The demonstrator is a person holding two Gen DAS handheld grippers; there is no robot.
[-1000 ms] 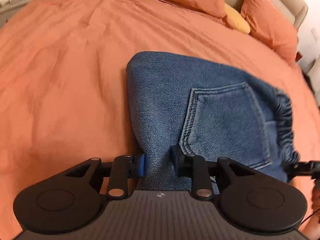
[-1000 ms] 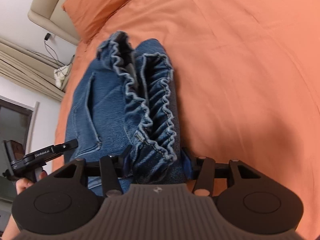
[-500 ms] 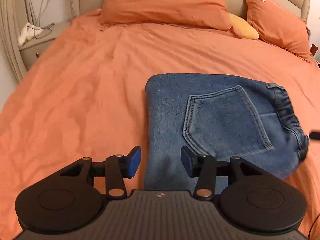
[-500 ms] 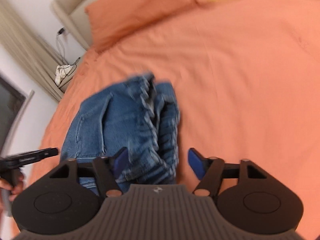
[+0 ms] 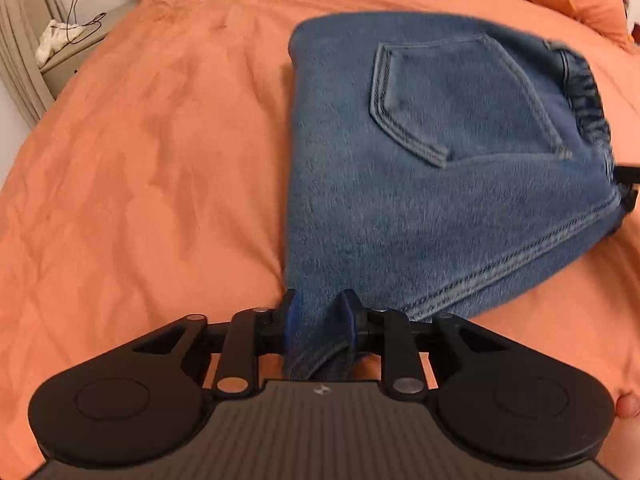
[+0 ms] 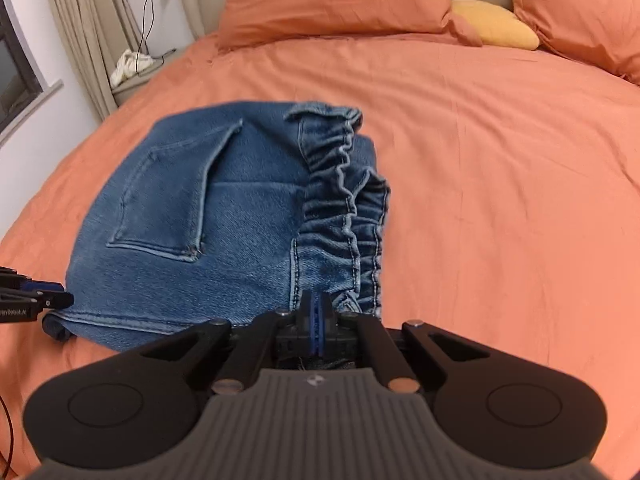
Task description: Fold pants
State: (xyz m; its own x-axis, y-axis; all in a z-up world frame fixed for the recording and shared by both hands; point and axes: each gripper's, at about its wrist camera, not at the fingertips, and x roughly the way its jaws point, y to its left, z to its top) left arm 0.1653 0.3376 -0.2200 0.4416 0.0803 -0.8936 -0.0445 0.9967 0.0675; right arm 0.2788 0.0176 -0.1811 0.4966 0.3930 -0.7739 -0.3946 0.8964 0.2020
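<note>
1. The folded pants [image 5: 420, 184] lie on the bed [image 5: 140, 160], back pocket [image 5: 460, 100] facing up.
2. The left tool [image 5: 318, 316] pinches the pants' near corner, which hides the inner faces of its pads.
3. The right tool [image 6: 316, 316] is pressed together at the pants' near edge by the waistband [image 6: 344, 200]; whether cloth sits between the pads is hard to make out.
</note>
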